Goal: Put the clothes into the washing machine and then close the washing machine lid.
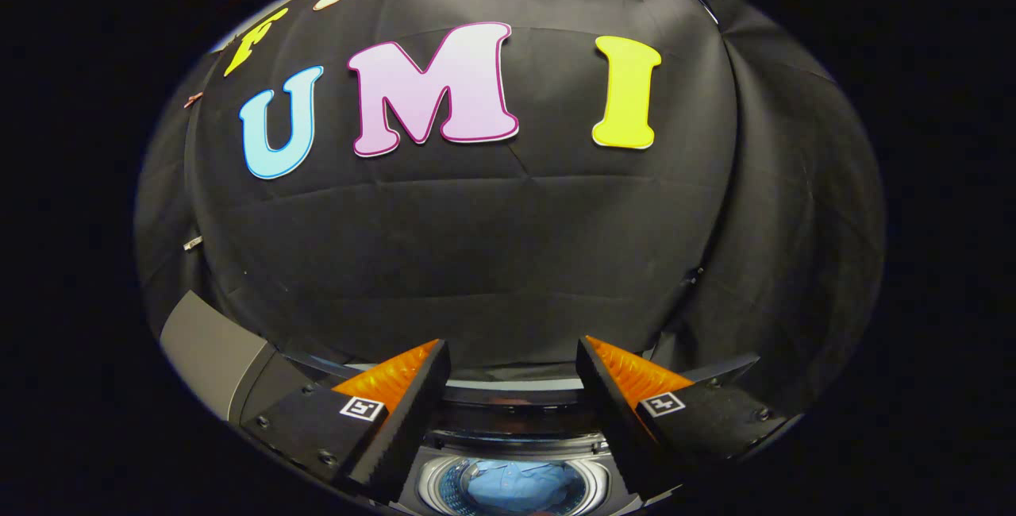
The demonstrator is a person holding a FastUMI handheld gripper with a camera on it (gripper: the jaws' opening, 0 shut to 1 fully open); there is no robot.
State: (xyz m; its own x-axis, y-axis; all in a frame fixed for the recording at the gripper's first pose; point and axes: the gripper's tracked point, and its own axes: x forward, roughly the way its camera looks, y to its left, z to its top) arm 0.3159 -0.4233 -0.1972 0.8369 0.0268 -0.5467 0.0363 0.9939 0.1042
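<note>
My gripper [512, 353] hangs above the washing machine with its fingers wide apart and nothing between them. Below and between the fingers I see the round drum opening [435, 486] of the washing machine. A light blue garment [516, 486] lies inside the drum. The dark glossy lid [516, 413] stands raised at the far side of the opening, just beyond the fingers.
A grey slanted panel [210, 349] of the machine sticks out beside the left finger. The black cloth wall [508, 262] hangs close behind the machine and bends around on the right.
</note>
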